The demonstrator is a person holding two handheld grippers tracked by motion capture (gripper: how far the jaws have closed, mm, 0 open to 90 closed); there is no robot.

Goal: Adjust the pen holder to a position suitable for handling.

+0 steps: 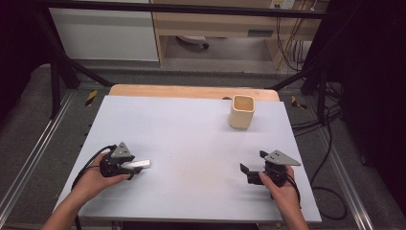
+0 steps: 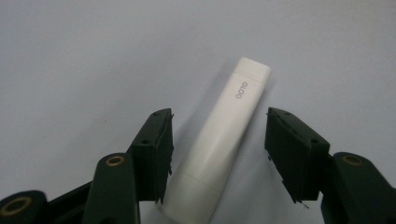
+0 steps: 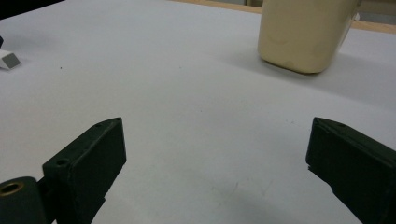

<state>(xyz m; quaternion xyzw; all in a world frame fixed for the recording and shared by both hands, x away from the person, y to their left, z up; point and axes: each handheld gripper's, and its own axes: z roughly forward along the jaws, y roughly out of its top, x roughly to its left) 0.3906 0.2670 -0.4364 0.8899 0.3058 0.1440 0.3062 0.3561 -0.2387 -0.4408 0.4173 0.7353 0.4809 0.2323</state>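
1. Black jaws of the left gripper [image 2: 218, 154] stood on either side of a white tube [image 2: 219, 144] marked "GLOO", narrowed partway but not yet pressing on both sides.
2. One pad sat just beside the tube's lower body, possibly touching it; the other pad stood clearly apart, with bare table between it and the tube.
3. In the left gripper view the tube lay flat on the tabletop, its squared end pointing away from the gripper and its wider end down between the jaws.
4. In the high view the left gripper [image 1: 130, 168] rested low near the table's front left, held in the person's left hand [image 1: 91, 181], with the tube [image 1: 137, 164] poking out from it toward the middle of the table.
5. Across the table, the right gripper [image 1: 253, 168] sat near the front right, held in the right hand [image 1: 280, 184]; its jaws were spread wide with nothing between them.
6. The right gripper view looked over bare table between those wide jaws [image 3: 215, 163].
7. A cream square cup [image 1: 242, 111] stood upright toward the far right of the table, well apart from both grippers.
8. The white table surface [image 1: 191, 143] lay over a wooden board whose far edge showed behind the cup.
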